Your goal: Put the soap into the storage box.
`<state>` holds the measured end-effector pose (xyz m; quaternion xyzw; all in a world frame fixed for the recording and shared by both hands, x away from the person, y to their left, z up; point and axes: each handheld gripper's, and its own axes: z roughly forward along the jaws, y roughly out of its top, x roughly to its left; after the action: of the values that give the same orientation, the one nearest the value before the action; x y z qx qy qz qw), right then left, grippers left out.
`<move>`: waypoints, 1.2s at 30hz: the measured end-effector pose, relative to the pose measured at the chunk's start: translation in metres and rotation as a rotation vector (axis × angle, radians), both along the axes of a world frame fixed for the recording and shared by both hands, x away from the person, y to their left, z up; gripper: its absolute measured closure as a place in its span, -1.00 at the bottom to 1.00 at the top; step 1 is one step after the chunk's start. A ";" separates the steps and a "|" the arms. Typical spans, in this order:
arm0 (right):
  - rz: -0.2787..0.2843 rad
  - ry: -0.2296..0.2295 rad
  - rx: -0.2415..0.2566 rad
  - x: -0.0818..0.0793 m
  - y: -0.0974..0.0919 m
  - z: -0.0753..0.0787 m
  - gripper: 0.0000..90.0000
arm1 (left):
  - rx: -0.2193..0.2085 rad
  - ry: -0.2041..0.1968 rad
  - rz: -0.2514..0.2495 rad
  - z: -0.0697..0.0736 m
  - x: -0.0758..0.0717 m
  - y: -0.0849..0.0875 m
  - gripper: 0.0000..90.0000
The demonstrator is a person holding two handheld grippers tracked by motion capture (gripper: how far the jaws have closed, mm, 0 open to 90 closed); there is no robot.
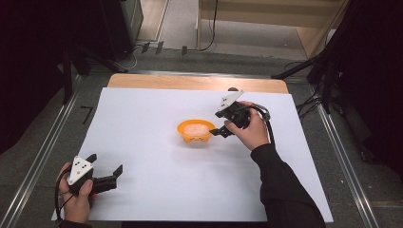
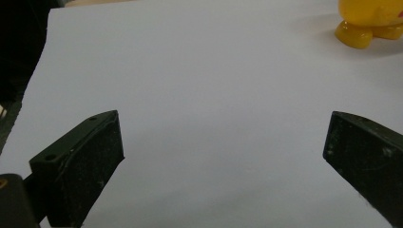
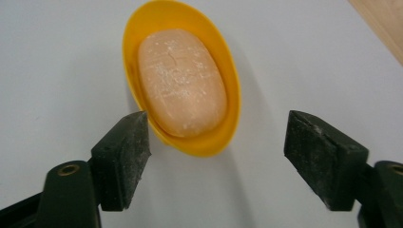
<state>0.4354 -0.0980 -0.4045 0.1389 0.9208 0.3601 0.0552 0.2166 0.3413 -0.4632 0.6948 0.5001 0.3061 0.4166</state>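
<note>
A yellow oval dish (image 1: 182, 129) on little feet stands near the middle of the white sheet, with a pale pink bar of soap (image 1: 196, 128) lying in it. My right gripper (image 1: 217, 131) is just right of the dish, held in a hand in a black sleeve. In the right gripper view the jaws stand apart, the dish's (image 3: 231, 85) near end lies between the fingertips, and neither pad touches it or the soap (image 3: 183, 80). My left gripper (image 1: 105, 163) rests open at the sheet's front left, nothing between its jaws (image 2: 223, 137), the dish (image 2: 368, 16) far off.
The white sheet (image 1: 142, 137) covers most of a wooden table, whose bare edge (image 1: 190, 81) shows at the back. Metal rails (image 1: 43, 152) run along both sides. Cables and dark stands crowd the floor at the back and right.
</note>
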 end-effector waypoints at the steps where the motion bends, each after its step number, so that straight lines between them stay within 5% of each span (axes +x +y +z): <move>1: -0.013 -0.005 0.003 -0.001 -0.003 0.000 -0.51 | 0.001 0.000 0.000 0.000 0.000 0.000 -1.00; 6: -0.122 -0.010 0.040 -0.007 -0.027 -0.001 -0.70 | 0.002 0.000 -0.001 0.000 0.000 0.000 -1.00; 17: -0.195 0.036 0.018 -0.022 -0.049 -0.010 -0.71 | 0.007 0.001 0.003 0.000 0.000 -0.001 -1.00; 36: -0.297 0.013 0.060 -0.052 -0.082 -0.021 -0.71 | 0.011 0.001 0.003 0.000 0.000 -0.001 -1.00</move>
<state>0.3835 -0.1797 -0.4253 0.2774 0.8793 0.3746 0.0977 0.2167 0.3402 -0.4634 0.6964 0.4995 0.3092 0.4121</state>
